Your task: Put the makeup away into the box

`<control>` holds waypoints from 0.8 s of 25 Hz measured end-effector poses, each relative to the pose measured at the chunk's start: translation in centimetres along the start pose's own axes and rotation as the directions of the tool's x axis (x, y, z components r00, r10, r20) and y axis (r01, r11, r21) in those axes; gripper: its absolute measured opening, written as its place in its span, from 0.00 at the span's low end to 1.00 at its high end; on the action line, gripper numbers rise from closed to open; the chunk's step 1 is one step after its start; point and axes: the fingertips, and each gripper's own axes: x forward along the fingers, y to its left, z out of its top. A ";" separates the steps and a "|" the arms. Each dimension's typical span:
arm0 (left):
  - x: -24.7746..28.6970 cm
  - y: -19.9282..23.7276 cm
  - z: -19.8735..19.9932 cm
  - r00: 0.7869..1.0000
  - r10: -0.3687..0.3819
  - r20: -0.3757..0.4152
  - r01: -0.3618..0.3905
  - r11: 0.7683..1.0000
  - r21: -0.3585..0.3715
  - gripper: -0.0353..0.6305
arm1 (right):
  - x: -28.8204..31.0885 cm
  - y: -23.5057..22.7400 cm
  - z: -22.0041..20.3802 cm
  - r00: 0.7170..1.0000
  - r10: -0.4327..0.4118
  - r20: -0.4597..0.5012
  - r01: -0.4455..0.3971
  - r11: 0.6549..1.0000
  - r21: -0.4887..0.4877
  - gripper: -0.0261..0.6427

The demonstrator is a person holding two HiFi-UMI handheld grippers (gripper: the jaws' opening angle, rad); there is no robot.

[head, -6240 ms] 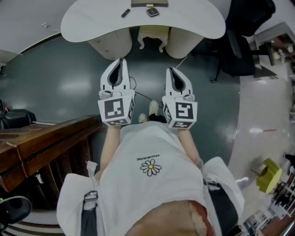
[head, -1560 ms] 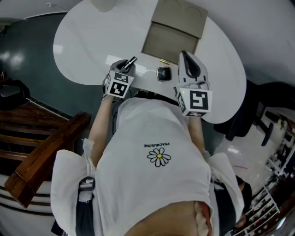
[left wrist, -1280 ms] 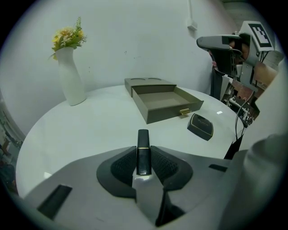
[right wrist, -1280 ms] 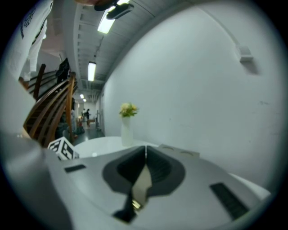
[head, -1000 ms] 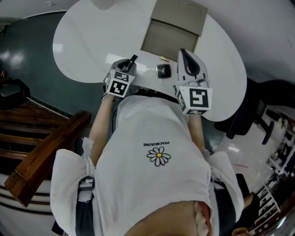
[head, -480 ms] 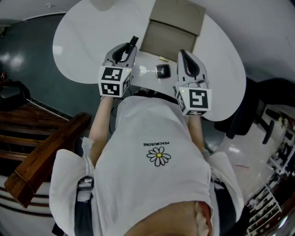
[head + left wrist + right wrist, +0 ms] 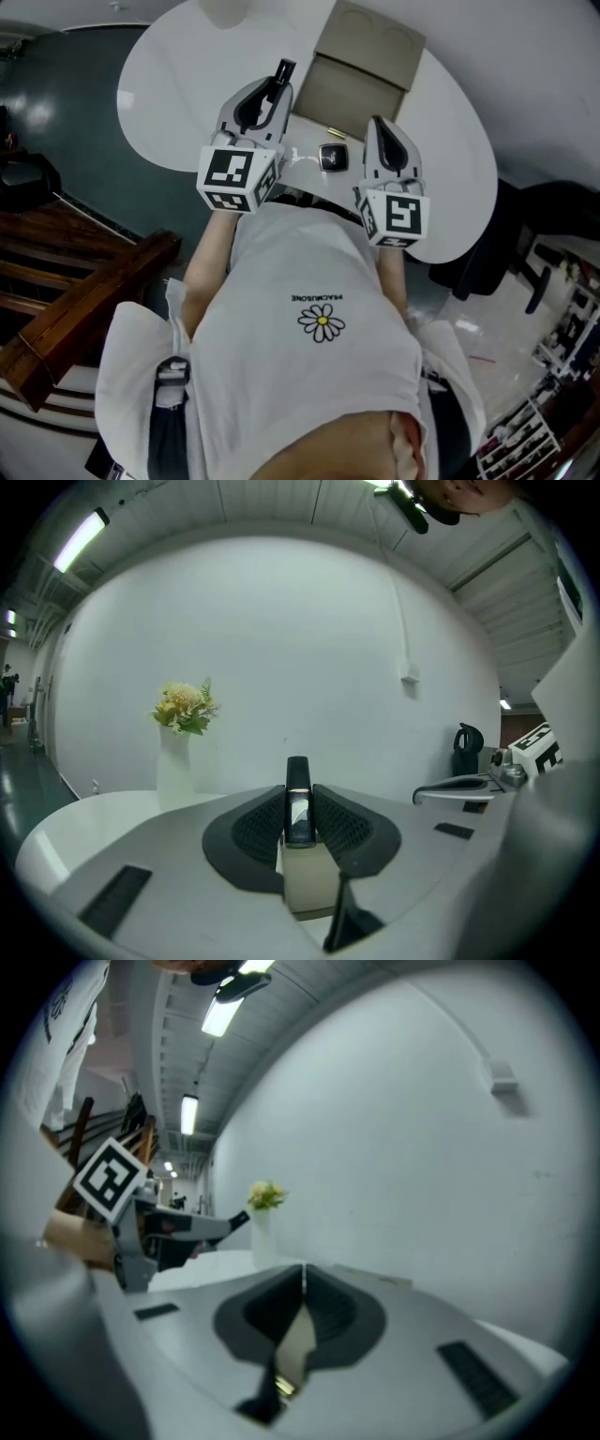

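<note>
Left gripper [image 7: 272, 89]: clamped on a black makeup tube [image 7: 284, 69], raised off the white table [image 7: 169, 75] since a second ago, now just beside the open box [image 7: 361, 70]. Right gripper [image 7: 379, 124]: jaws together, empty, unmoved near the compact [image 7: 331, 157].

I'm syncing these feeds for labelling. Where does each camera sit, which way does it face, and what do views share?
Head view: on the person's head, facing steeply down at the white table, box, left tool, right tool, forearms and shirt.
Left gripper view: on the left tool, along jaws shut on a dark makeup tube, toward a wall and vase of flowers.
Right gripper view: on the right tool, along shut, empty jaws; left tool at left.
Shared: both gripper views show the vase.
</note>
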 end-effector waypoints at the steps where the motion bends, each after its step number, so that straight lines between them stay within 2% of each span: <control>1: 0.0 -0.1 0.1 1.000 0.000 0.001 0.000 1.000 0.002 0.21 | 0.0 0.0 0.0 1.000 0.001 0.000 -0.001 1.000 0.001 0.08; 7: 0.8 -0.6 -0.1 1.000 -0.007 -0.009 0.007 1.000 0.011 0.21 | 0.0 -0.1 -0.3 1.000 0.002 -0.005 -0.002 1.000 -0.004 0.08; 12: 2.3 -0.9 -1.5 0.998 -0.018 -0.059 0.019 1.000 0.015 0.21 | -0.3 -0.6 -0.5 1.000 -0.011 -0.012 0.011 1.000 -0.003 0.08; 16: 4.6 -1.1 -4.7 0.987 -0.030 -0.157 0.027 0.999 -0.017 0.21 | -0.5 -1.2 -1.1 0.999 -0.024 -0.026 0.024 1.000 0.003 0.08; 20: 6.7 -0.9 -8.9 0.957 -0.027 -0.287 0.010 0.998 -0.063 0.21 | -0.9 -1.9 -1.7 0.998 -0.045 -0.045 0.045 0.999 0.007 0.08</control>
